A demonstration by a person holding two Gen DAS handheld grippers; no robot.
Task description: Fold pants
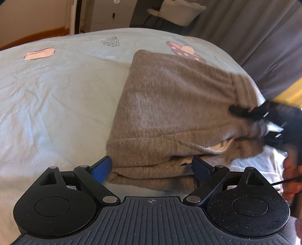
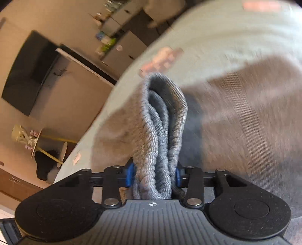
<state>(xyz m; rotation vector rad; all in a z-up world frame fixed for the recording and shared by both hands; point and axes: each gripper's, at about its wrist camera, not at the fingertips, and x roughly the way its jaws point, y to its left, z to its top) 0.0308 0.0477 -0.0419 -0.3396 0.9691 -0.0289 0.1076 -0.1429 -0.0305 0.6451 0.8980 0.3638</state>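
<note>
Grey-brown knit pants (image 1: 169, 98) lie folded on a pale blue bed sheet (image 1: 56, 94). My left gripper (image 1: 152, 168) is open and wide, its blue fingers (image 1: 102, 169) flanking the near folded edge of the pants without pinching it. My right gripper (image 1: 245, 120) comes in from the right edge of the left wrist view and holds a bunched end of the pants off the sheet. In the right wrist view that gripper (image 2: 153, 173) is shut on a thick bundle of ribbed grey band (image 2: 160, 132), with the rest of the pants (image 2: 245, 113) blurred behind it.
A person's hand (image 1: 292, 169) holds the right tool. Grey curtains (image 1: 264, 37) and a pale chair (image 1: 181, 11) stand beyond the bed. A dark screen (image 2: 28, 75), cabinets (image 2: 122, 50) and a small round table (image 2: 37, 143) stand past the bed's edge (image 2: 105, 105).
</note>
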